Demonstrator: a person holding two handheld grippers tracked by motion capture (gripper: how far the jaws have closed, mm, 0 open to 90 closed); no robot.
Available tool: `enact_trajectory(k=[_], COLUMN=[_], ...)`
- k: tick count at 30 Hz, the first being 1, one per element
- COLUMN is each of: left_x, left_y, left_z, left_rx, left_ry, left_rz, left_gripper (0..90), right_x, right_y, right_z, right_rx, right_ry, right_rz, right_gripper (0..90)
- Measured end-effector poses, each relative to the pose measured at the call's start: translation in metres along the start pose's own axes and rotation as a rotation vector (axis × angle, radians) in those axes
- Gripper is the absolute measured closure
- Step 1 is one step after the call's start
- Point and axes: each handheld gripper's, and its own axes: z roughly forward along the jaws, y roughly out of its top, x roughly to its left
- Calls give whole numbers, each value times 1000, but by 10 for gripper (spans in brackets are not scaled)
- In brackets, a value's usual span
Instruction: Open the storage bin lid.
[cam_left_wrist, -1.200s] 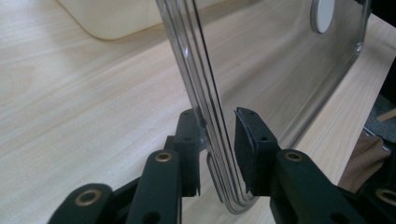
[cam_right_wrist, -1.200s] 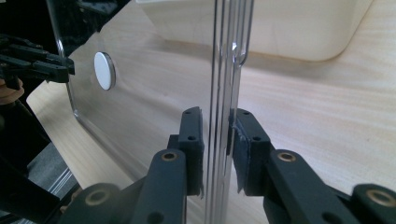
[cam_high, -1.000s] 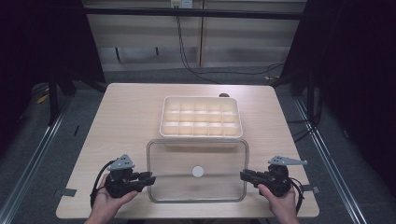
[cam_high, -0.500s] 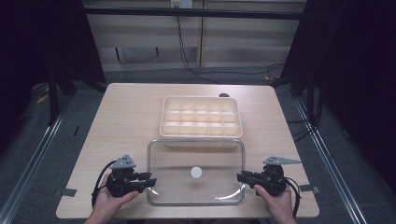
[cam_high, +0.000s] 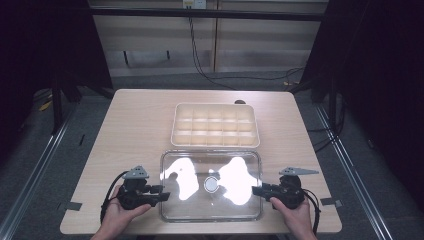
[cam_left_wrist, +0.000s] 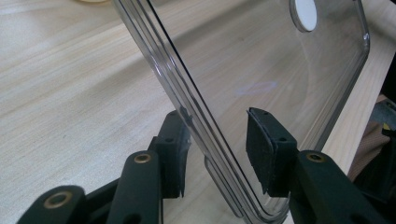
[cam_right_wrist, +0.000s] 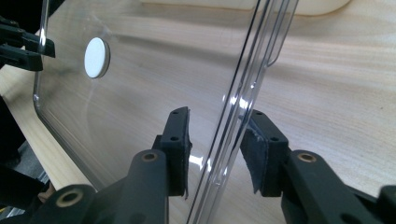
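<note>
Clear lid (cam_high: 210, 185) has tilted, glaring, both grippers' jaws parted.

I see bare tabletop (cam_high: 135, 130) far left and right; the tray (cam_high: 215, 125) blocks the far middle.

One desk (cam_high: 135, 130) here. One cream compartment tray (cam_high: 215, 125) at twelve o'clock, one clear lid (cam_high: 185, 205) at six with one white round sticker (cam_high: 212, 184). Two hand-held grippers: left hand-held gripper (cam_high: 161, 194) at eight o'clock, right hand-held gripper (cam_high: 257, 190) at four. Two hands.
</note>
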Motion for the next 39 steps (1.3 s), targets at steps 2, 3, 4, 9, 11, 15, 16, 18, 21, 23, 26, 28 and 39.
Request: enact_trajectory(k=[2, 3, 4, 9, 11, 15, 16, 18, 21, 23, 26, 28, 39], left_x=[0, 1, 2, 7, 8, 10, 10, 10, 11, 11, 11, 12, 6], left_y=[0, 0, 0, 1, 2, 1, 1, 1, 0, 0, 1, 0, 3], left_z=[2, 3, 4, 10, 12, 13, 13, 13, 16, 15, 15, 17, 22], left_rx=[11, 14, 16, 37, 44, 50, 46, 51, 57, 58, 70, 62, 79], left_ry=[9, 5, 6, -1, 9, 0, 0, 5, 5, 10, 16, 11, 20], left_rz=[-7, -12, -15, -26, -24, -25, -27, -24, -50, -52, -57, -60, -40], left_gripper=[580, 575, 574, 565, 564, 564, 564, 564, 557, 558, 558, 558, 454], right_x=[0, 0, -1, -5, -7, -8, -8, -7, 0, 3, 0, 0, -4], right_y=[0, 0, 0, 0, 0, -1, -1, -1, -1, -2, -2, -1, 0], right_z=[1, 2, 2, 7, 8, 9, 9, 9, 13, 14, 15, 15, 14], right_rx=[5, 10, 14, 39, 50, 59, 60, 63, 86, 88, 84, 85, 76], right_ry=[-3, -5, -7, -27, -41, -52, -54, -61, -126, -136, -125, -130, -142], right_rz=[-1, 5, 4, 19, 17, 21, 22, 20, -17, -19, -10, -11, -29], right_gripper=[626, 625, 623, 603, 596, 594, 592, 582, 542, 535, 534, 528, 477])
